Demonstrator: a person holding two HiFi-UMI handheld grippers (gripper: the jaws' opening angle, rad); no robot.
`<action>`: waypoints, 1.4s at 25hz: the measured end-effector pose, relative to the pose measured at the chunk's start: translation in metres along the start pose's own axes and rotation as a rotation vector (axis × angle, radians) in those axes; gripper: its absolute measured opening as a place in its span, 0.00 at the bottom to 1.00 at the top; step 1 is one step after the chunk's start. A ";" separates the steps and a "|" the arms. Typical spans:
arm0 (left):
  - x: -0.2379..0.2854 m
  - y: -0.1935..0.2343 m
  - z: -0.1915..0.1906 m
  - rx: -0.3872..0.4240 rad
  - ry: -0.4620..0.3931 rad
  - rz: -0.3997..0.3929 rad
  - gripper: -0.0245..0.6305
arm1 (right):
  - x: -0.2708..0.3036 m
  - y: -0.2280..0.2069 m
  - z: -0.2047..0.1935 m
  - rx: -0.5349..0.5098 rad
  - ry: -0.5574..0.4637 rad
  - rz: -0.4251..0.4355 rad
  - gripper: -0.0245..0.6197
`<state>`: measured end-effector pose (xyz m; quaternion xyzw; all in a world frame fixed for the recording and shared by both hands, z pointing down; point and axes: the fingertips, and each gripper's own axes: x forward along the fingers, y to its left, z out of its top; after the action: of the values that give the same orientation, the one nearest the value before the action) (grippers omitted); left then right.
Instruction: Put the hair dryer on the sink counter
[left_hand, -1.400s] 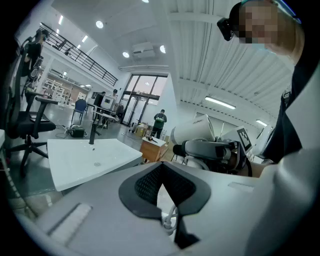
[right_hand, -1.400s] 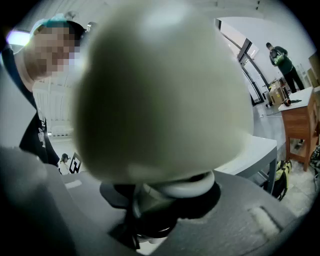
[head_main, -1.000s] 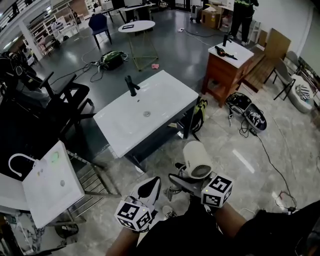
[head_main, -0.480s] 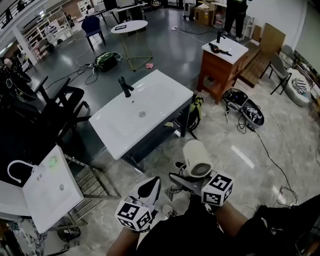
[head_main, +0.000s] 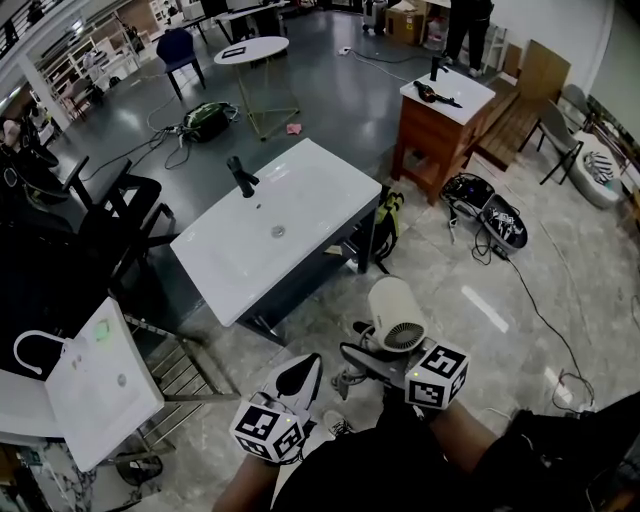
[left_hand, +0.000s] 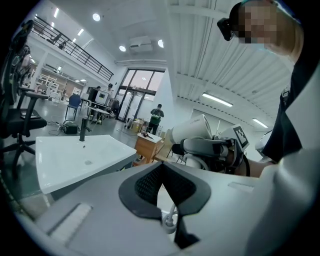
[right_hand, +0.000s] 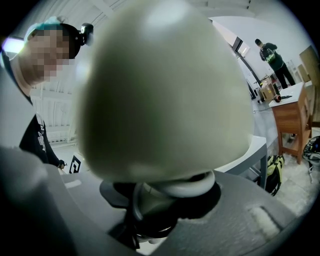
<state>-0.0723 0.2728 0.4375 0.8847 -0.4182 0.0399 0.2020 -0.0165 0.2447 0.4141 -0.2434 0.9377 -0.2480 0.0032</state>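
We are mid-carry: the right gripper (head_main: 362, 352) pinches the hair dryer (head_main: 395, 315) by its handle (right_hand: 150, 197), well short of the sink table (head_main: 320, 190), the left gripper (head_main: 305, 367) seemingly pressed together, so next we step closer and lower it.

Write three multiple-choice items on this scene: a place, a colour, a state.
1. The cream, round-bodied hair dryer is:
A) in the air, short of the white rectangular sink counter
B) lying on that counter
C) on a round table

2. The faucet on the counter is:
A) chrome
B) black
C) gold

3. The right gripper is:
A) open, empty
B) shut, empty
C) shut on the dryer's handle

Key:
1 A, the head view shows it over the floor tiles.
2 B, it stands dark against the white top.
3 C, the right gripper view shows the jaws clasping the handle.
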 end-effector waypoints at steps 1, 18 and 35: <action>0.004 0.000 0.002 -0.001 -0.004 0.005 0.04 | -0.002 -0.005 0.002 -0.002 0.000 0.001 0.35; 0.099 -0.001 0.017 -0.042 -0.023 0.110 0.04 | -0.022 -0.101 0.041 -0.019 0.039 0.064 0.35; 0.170 -0.013 0.033 -0.051 -0.050 0.214 0.04 | -0.039 -0.169 0.072 -0.019 0.083 0.161 0.35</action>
<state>0.0444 0.1446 0.4438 0.8302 -0.5160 0.0286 0.2088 0.1040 0.1011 0.4249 -0.1570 0.9558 -0.2478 -0.0179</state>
